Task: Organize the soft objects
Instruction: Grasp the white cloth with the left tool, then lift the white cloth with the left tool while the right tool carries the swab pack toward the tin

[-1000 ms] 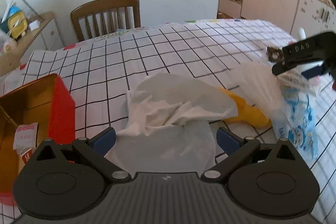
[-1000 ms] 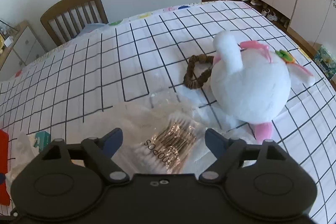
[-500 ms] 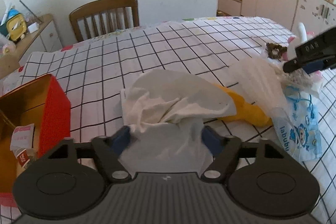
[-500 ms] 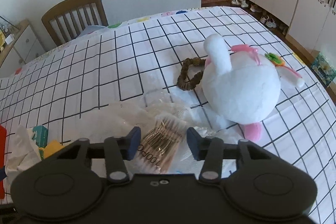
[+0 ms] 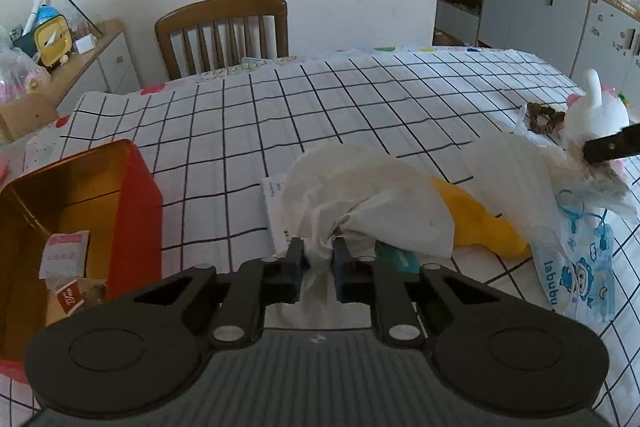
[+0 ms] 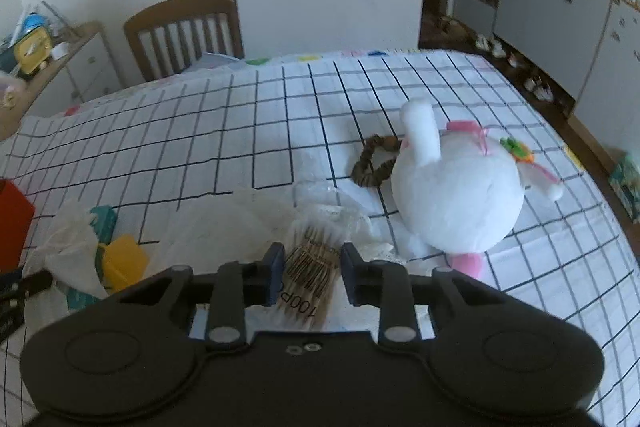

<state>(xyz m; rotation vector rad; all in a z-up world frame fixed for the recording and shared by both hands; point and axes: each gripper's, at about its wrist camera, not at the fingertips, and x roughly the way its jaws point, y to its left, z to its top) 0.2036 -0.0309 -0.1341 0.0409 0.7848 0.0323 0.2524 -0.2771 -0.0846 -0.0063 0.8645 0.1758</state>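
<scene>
My left gripper (image 5: 318,255) is shut on a bunched edge of a white cloth (image 5: 372,187) that lies crumpled on the checked table, over a yellow soft item (image 5: 476,223). My right gripper (image 6: 312,261) is shut on a clear plastic bag of cotton swabs (image 6: 310,279); its finger shows at the right edge of the left wrist view (image 5: 612,147). A white plush rabbit (image 6: 456,199) with pink bows lies to the right, beside a brown scrunchie (image 6: 372,167). The cloth (image 6: 68,247) and yellow item (image 6: 122,259) show at left in the right wrist view.
A red tin box (image 5: 80,227) with gold inside holds small packets at the left. A printed "labubu" bag (image 5: 576,267) lies at the right. A wooden chair (image 5: 224,31) stands behind the table. Cabinets (image 5: 540,3) line the right wall.
Both grippers have closed from wide open: the left onto the white cloth, the right onto the cotton swab bag. The cloth is now bunched between the left fingers.
</scene>
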